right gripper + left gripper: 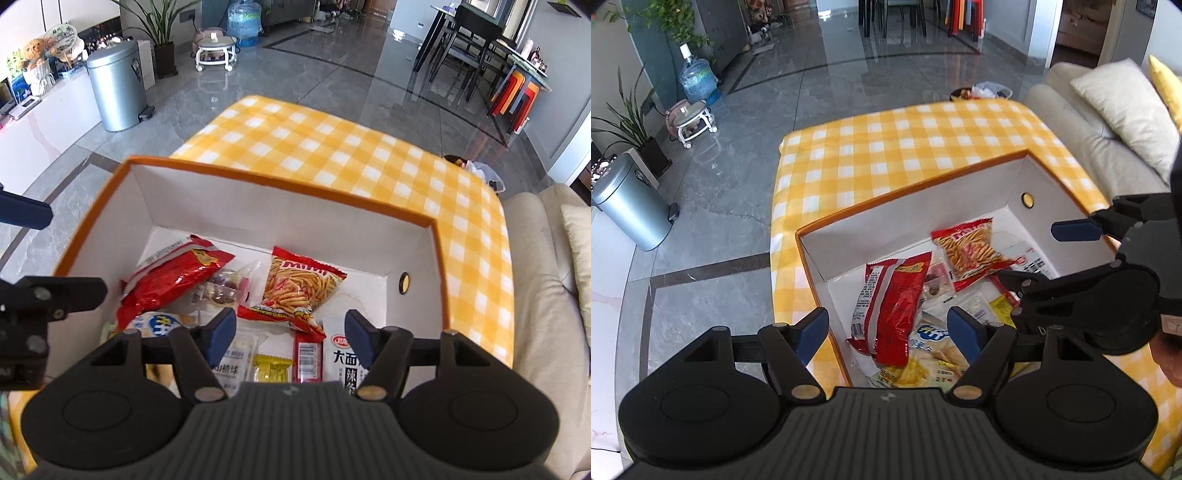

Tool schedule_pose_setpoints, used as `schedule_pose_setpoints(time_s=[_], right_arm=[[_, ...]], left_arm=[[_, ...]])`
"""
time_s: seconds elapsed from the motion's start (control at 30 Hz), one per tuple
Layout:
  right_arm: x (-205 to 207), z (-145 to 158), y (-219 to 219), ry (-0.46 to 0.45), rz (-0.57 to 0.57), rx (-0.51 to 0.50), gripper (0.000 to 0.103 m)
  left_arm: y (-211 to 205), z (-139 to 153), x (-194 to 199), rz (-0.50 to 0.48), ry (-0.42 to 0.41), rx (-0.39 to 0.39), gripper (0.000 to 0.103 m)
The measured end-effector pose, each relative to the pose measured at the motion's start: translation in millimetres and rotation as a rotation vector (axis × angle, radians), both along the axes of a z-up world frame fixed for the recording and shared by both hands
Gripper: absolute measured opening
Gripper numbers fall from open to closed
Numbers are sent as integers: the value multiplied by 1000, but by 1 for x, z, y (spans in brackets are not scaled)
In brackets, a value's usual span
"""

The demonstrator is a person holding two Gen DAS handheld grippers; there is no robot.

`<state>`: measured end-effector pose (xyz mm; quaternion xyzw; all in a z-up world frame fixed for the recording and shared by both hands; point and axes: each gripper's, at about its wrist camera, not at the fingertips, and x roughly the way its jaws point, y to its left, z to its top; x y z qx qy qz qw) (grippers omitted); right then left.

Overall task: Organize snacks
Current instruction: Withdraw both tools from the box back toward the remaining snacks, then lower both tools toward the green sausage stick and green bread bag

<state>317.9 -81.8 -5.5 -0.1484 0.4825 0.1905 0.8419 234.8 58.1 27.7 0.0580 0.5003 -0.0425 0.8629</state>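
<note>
An orange-rimmed white box (908, 192) (280, 181) stands on a yellow checked tablecloth (886, 147) (332, 140). Inside lie several snack packs: a long red bag (890, 306) (166, 280), a red pack of stick snacks (971, 251) (303, 288), a blue-and-white pack (934, 343) (159, 323), a small yellow sachet (271, 369) and a white pack with black lettering (345, 362). My left gripper (886, 330) is open and empty over the box's near left corner. My right gripper (290, 332) is open and empty above the packs; it also shows in the left wrist view (1038, 254).
A beige sofa (1100, 122) (546, 280) with cushions flanks the table on the right. A silver pedal bin (631, 206) (118, 88), a water jug (698, 79), plants and a small stool stand on the grey tiled floor. Dining chairs stand far back.
</note>
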Motion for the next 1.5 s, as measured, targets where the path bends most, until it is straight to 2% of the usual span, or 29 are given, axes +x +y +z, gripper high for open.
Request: schedule_pose_setpoints(time_s=[0.17,0.43,0.57,0.7,0.83,0.97,1.3,1.37,1.5], right_arm=[[-26,27,-11,-42,-10,43,67],[-84,62,-40,-116,-50,119,71],[-112,67,-58,-75,-88,202,71],[-144,62,-71,-59,-120,226,71],[-171,48,-84,-21,-160,235,71],[-193,29,-95,38,-200,221,71],[-231,-24,-114,174,-258,126,70],[-235,-33,-113,205,-246,112,63],[-241,-49,-108,281,-206,105,56]], left_arm=[[-1,15,-22,18,-53,-28,86],[-8,30,-69,24,-145,-24,86],[-13,27,-96,24,-154,-44,86],[-18,17,-122,22,-145,-66,86],[-23,2,-144,23,-107,-121,86],[-31,-24,-161,9,-30,-152,86],[-59,-83,-190,-72,206,-132,86],[-62,-95,-192,-87,247,-122,85],[-63,-110,-194,-114,301,-114,85]])
